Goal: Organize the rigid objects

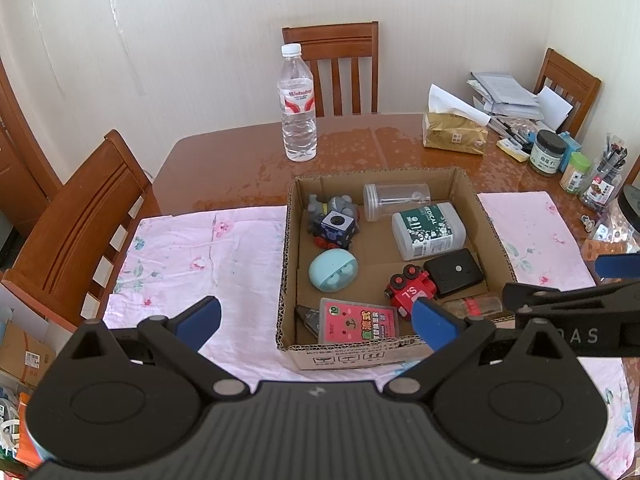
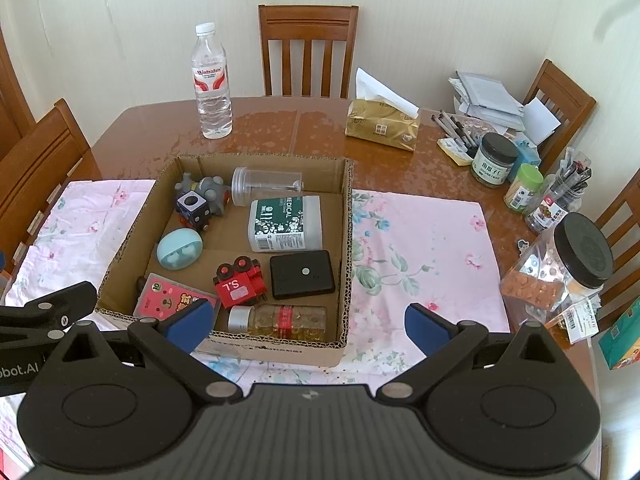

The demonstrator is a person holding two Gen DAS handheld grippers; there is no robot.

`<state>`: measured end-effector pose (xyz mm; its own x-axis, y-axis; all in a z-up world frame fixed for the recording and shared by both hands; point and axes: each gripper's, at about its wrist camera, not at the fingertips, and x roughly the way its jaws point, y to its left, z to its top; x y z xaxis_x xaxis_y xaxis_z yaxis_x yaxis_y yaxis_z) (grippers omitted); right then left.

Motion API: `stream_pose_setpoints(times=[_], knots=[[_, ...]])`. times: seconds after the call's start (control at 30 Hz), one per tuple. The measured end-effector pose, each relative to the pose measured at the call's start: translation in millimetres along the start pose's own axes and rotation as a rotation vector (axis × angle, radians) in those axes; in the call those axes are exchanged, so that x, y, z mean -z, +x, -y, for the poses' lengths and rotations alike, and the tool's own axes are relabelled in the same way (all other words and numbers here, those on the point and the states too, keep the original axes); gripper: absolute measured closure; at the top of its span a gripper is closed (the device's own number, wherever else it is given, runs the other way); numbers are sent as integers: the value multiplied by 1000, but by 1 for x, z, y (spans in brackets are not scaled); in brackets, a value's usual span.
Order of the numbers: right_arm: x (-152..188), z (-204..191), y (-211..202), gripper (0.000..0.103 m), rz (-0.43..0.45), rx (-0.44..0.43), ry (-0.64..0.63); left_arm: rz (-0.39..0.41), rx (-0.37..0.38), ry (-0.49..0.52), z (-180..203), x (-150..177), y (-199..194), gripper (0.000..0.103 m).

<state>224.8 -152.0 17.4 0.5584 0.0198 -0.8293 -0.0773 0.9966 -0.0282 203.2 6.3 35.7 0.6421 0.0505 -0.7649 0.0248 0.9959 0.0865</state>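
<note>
An open cardboard box [image 1: 498,236] [image 2: 347,248] sits on a pink floral cloth. Inside lie a clear jar [image 2: 266,185], a white medical bottle [image 2: 286,223], a grey toy with a dark cube [image 2: 200,200], a light blue case [image 2: 179,253], a red toy train [image 2: 239,286], a black box [image 2: 302,274], a pink card pack [image 2: 170,300] and an amber bottle [image 2: 280,322]. My left gripper [image 1: 316,320] is open and empty at the box's near left edge. My right gripper [image 2: 306,322] is open and empty at its near right edge.
A water bottle [image 2: 211,84] stands behind the box. A tissue pack [image 2: 382,126], jars, pens and papers [image 2: 490,100] crowd the table's right side. A black-lidded jar [image 2: 560,268] stands at the right. Wooden chairs surround the table [image 2: 280,128].
</note>
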Motion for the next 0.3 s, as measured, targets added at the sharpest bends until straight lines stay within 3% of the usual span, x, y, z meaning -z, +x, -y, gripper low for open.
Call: stream_pose_setpoints(times=[0.3], knots=[[0,0,-4,0,5,2,1,6,6,-3,0,-2,-4,2]])
